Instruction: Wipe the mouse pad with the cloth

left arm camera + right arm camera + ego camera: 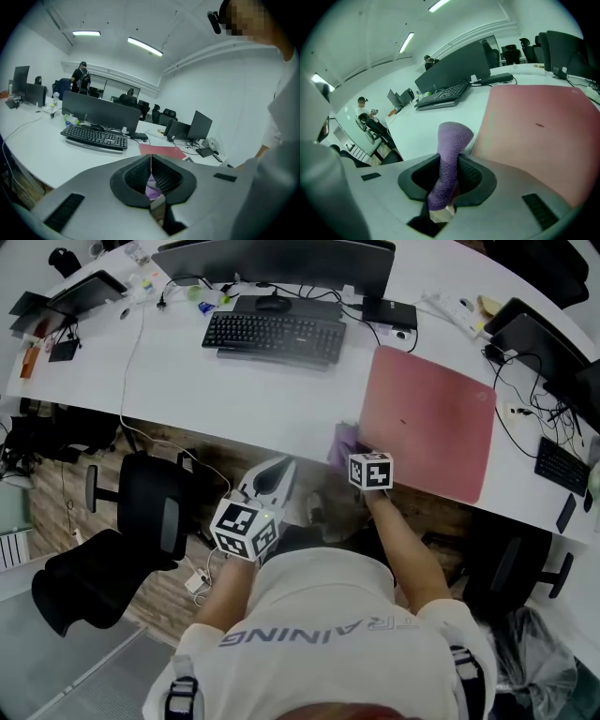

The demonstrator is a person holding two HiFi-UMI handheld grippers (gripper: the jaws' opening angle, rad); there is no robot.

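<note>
A red mouse pad (pixel 427 423) lies on the white desk (pixel 187 381), to the right of the keyboard. My right gripper (pixel 361 460) hovers at the pad's near left corner, shut on a purple cloth (pixel 343 448). In the right gripper view the cloth (pixel 452 136) sticks up out of the gripper (pixel 448 161), with the pad (pixel 539 126) spread just beyond it. My left gripper (pixel 267 486) hangs off the desk's front edge, left of the right one. Its fingertips meet in the left gripper view (pixel 151 157), shut on nothing. A bit of purple cloth (pixel 152 190) shows behind them.
A black keyboard (pixel 274 337) and a monitor (pixel 277 259) stand at the desk's back middle. Cables and small devices (pixel 539 352) crowd the right end. A black office chair (pixel 150 507) stands on the floor at my left, and another (pixel 511 573) at my right.
</note>
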